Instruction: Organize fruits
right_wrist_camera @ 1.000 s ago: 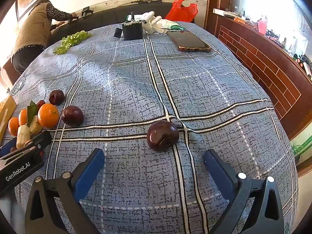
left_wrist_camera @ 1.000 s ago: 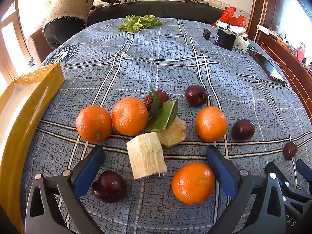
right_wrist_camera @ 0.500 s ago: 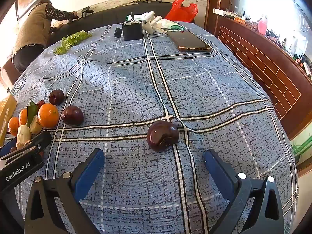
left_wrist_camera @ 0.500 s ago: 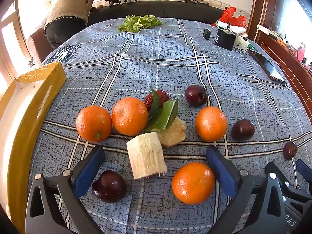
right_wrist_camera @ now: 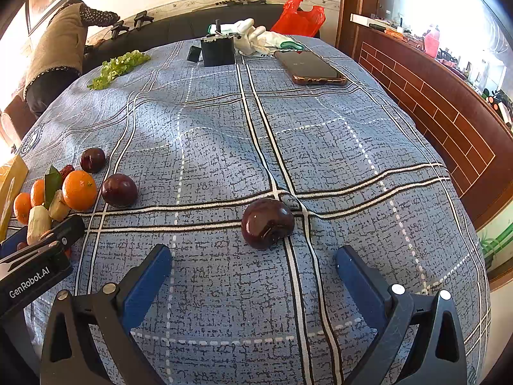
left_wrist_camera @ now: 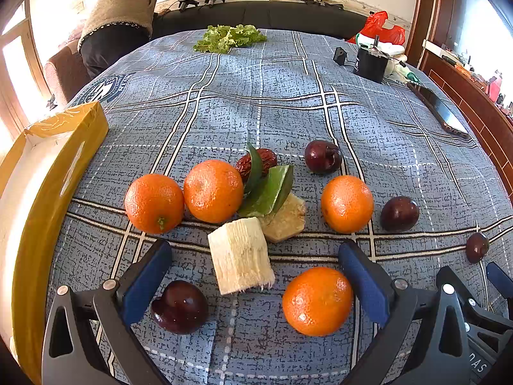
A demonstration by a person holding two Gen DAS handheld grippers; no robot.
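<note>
On the blue plaid cloth, my left gripper (left_wrist_camera: pixel 255 276) hangs open over a pale sugarcane chunk (left_wrist_camera: pixel 240 255), a dark plum (left_wrist_camera: pixel 180 306) by its left finger and an orange (left_wrist_camera: pixel 317 300) by its right. Beyond lie two oranges (left_wrist_camera: pixel 154 203) (left_wrist_camera: pixel 213 190), a third orange (left_wrist_camera: pixel 347 203), a red date (left_wrist_camera: pixel 258 162) under green leaves, a second cane piece (left_wrist_camera: pixel 285 218) and more plums (left_wrist_camera: pixel 322 156) (left_wrist_camera: pixel 399 213). My right gripper (right_wrist_camera: pixel 253 277) is open, just short of a lone plum (right_wrist_camera: pixel 267 223).
A yellow cardboard tray (left_wrist_camera: pixel 48 199) lies at the left edge. Lettuce (left_wrist_camera: pixel 229 38), a black box (right_wrist_camera: pixel 218 50), a phone (right_wrist_camera: pixel 309 67), gloves and a red bag sit at the far end. A person (left_wrist_camera: pixel 120 16) bends over beyond the far-left corner. A brick-patterned ledge (right_wrist_camera: pixel 433 102) runs along the right.
Both grippers and the fruit have stayed put. The person at the far end has shifted slightly.
</note>
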